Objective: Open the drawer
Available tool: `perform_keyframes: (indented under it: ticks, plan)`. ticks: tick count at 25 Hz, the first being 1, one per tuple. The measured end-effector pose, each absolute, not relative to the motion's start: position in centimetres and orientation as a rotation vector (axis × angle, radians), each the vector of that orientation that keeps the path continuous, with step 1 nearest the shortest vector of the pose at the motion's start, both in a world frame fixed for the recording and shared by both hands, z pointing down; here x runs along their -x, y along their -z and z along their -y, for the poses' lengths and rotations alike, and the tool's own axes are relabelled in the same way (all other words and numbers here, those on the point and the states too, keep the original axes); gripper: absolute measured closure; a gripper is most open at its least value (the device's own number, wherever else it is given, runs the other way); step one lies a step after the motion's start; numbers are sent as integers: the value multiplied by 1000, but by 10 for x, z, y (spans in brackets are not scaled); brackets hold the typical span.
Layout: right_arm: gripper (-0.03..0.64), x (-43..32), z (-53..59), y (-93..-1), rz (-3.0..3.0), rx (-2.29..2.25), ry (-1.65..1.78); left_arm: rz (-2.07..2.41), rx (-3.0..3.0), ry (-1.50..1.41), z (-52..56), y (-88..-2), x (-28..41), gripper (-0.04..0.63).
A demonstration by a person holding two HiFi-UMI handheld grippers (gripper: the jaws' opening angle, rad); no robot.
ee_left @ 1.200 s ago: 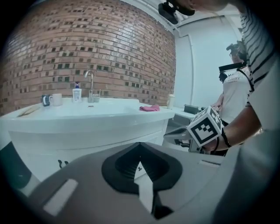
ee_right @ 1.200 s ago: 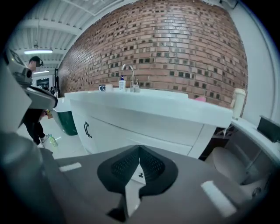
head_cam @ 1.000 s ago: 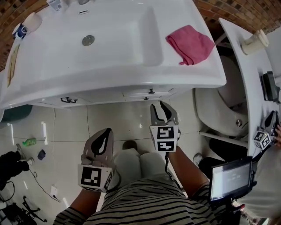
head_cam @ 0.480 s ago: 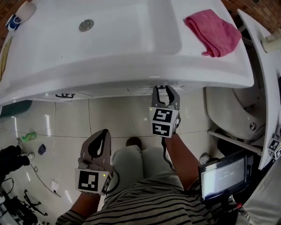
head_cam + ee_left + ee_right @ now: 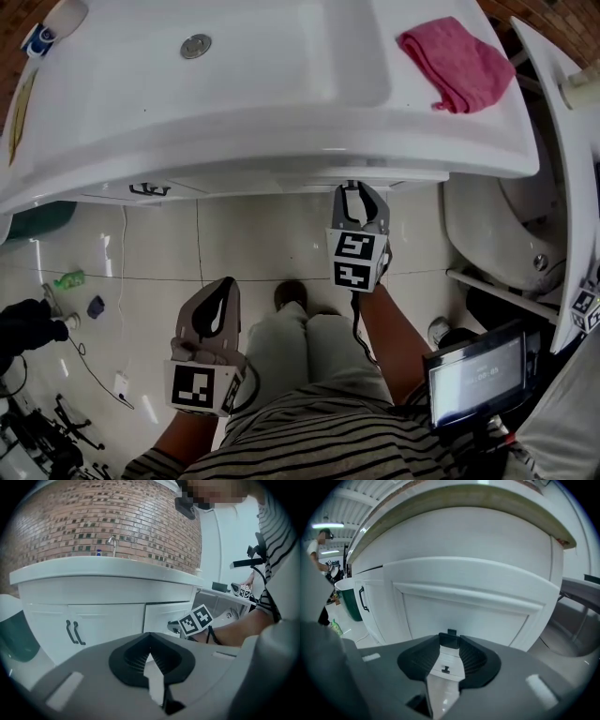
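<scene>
The white top drawer (image 5: 468, 609) sits under the sink counter (image 5: 281, 141); its small black knob (image 5: 451, 633) lies right between the tips of my right gripper (image 5: 450, 638). Those jaws are closing, and the knob fills the gap between the tips. In the head view the right gripper (image 5: 352, 195) reaches up to the cabinet front just under the counter edge. A second knob (image 5: 446, 669) on a lower drawer shows through the jaw gap. My left gripper (image 5: 215, 305) hangs lower and further back over the floor, shut and empty. Its own view (image 5: 150, 641) faces the cabinet doors.
A pink cloth (image 5: 457, 61) lies on the counter's right end beside the basin (image 5: 234, 66). Two black door handles (image 5: 75, 632) sit left of the drawers. A white fixture (image 5: 506, 234) and a shelf stand to the right, a green bin (image 5: 37, 220) to the left.
The right gripper has moved forward from the open floor to the drawer front, and its tips now sit at the knob. The left gripper has sunk a little and stayed back.
</scene>
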State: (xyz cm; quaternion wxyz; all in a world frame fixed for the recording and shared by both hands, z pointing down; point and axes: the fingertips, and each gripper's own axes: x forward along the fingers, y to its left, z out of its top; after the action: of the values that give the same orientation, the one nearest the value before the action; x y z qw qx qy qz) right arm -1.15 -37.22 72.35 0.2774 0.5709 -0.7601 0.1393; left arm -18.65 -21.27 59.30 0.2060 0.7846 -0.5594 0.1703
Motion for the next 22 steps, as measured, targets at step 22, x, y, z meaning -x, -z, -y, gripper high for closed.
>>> perform_keyframes:
  ticks: [22]
  plan:
    - [494,-5,183,-729,1959,-1388,-550,1479,-2212,-500,121,-540,152,581]
